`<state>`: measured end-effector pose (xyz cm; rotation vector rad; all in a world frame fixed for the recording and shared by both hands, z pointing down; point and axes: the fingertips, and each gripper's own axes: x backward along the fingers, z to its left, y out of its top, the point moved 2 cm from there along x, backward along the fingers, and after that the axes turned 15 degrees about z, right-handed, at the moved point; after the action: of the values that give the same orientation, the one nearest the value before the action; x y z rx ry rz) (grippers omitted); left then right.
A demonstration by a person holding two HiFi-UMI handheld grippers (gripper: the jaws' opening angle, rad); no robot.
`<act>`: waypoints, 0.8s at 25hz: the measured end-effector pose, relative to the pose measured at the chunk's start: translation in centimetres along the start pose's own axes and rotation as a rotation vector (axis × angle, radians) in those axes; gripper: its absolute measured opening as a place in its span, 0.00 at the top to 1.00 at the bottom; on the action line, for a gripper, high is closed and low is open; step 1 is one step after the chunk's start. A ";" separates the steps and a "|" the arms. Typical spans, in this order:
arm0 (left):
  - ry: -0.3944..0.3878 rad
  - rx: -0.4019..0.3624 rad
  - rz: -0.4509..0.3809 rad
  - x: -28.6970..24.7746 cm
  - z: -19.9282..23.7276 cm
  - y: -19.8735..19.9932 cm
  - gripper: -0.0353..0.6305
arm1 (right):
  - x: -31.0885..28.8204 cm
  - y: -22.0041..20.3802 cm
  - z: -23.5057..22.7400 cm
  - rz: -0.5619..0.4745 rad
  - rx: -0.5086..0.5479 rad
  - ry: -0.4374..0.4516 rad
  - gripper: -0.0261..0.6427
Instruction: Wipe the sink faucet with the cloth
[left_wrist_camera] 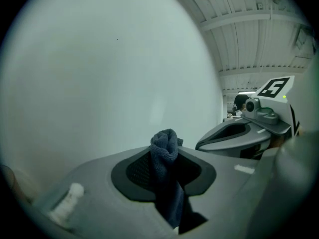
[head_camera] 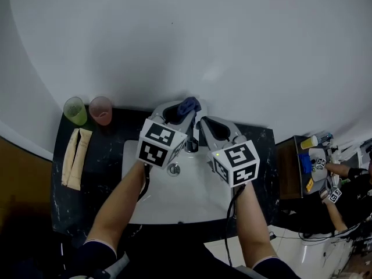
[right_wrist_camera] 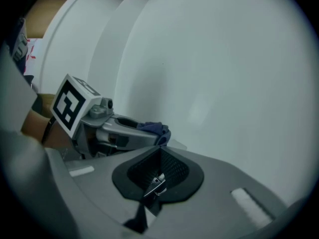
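Note:
A dark blue cloth (head_camera: 189, 104) (left_wrist_camera: 165, 148) is bunched upright between the pads of my left gripper (head_camera: 181, 110) (left_wrist_camera: 167, 178), which is shut on it above the back of the sink, close to the white wall. The chrome faucet (head_camera: 190, 146) stands just below, between the two grippers. My right gripper (head_camera: 202, 122) (right_wrist_camera: 158, 176) sits beside the left one with its jaws shut. A small chrome part (right_wrist_camera: 157, 181) shows at the seam of its pads; whether it is clamped there I cannot tell. The right gripper view also shows the cloth (right_wrist_camera: 154, 130).
The white sink (head_camera: 174, 205) sits in a black counter (head_camera: 87, 202). A green cup (head_camera: 75, 110), a pink cup (head_camera: 100, 110) and a folded beige towel (head_camera: 76, 158) lie at the counter's left. At the far right, another person (head_camera: 343, 185) works at a side table (head_camera: 296, 167).

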<state>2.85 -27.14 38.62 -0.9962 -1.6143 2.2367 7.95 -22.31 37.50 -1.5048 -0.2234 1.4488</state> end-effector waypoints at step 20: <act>-0.006 0.149 0.129 -4.7 3.7 -6.0 0.81 | 0.1 -0.1 -0.1 -0.019 -0.032 0.004 0.95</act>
<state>2.77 -30.11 46.51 -1.0820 -1.3983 2.4042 8.11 -22.28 37.48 -1.5278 -0.2584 1.4333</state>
